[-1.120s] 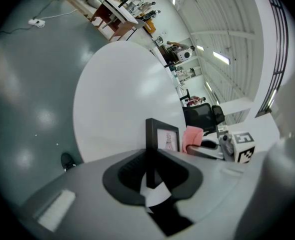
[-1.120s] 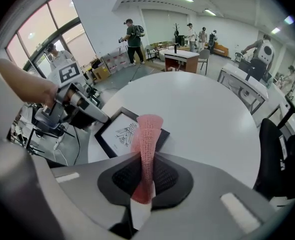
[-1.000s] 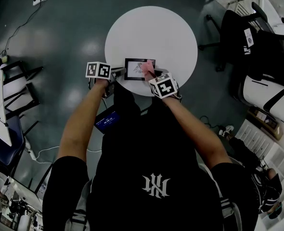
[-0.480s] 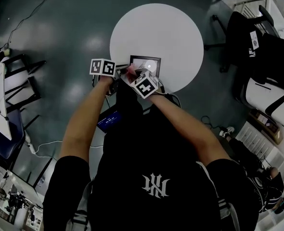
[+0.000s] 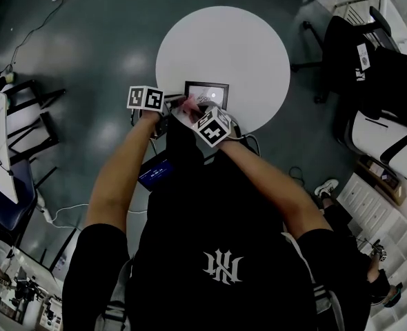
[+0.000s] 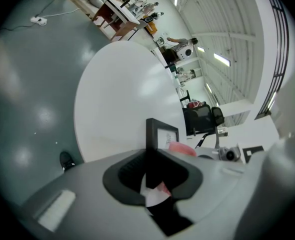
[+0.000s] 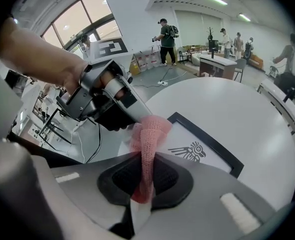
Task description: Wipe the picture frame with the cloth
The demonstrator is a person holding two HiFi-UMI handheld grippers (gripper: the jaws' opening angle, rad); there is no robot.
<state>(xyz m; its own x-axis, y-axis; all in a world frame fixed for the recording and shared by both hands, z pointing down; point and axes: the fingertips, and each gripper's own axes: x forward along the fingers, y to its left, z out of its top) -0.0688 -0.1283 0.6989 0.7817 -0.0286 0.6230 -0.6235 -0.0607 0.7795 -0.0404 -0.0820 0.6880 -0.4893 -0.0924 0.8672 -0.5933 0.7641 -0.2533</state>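
Head view looks steeply down on a round white table [image 5: 245, 40] standing on a grey-green floor [image 5: 86, 40]. A black rectangular picture frame [image 5: 206, 92] lies on the table near the edge closest to the person. The left gripper [image 5: 167, 104] reaches in from the frame's left side, and the right gripper [image 5: 192, 110] comes in over the frame's near left corner, so the two grippers are close together there. A pink knitted cloth [image 5: 188, 103] shows between them at that corner.

Left gripper view shows the jaws of the left gripper [image 6: 150, 171] pressed onto the frame's black edge [image 6: 150, 134], which runs straight into the gap between them. A bit of the pink cloth [image 6: 182, 148] shows just beside the frame.

Right gripper view shows the right gripper [image 7: 145, 176] pinching the cloth [image 7: 146, 141] between its jaws. The bunched cloth sticks forward and touches the frame's [image 7: 222, 159] near left corner, right against the tip of the left gripper [image 7: 130, 115]. Inside the frame is a white sheet with a small black figure [image 7: 190, 151] printed on it.
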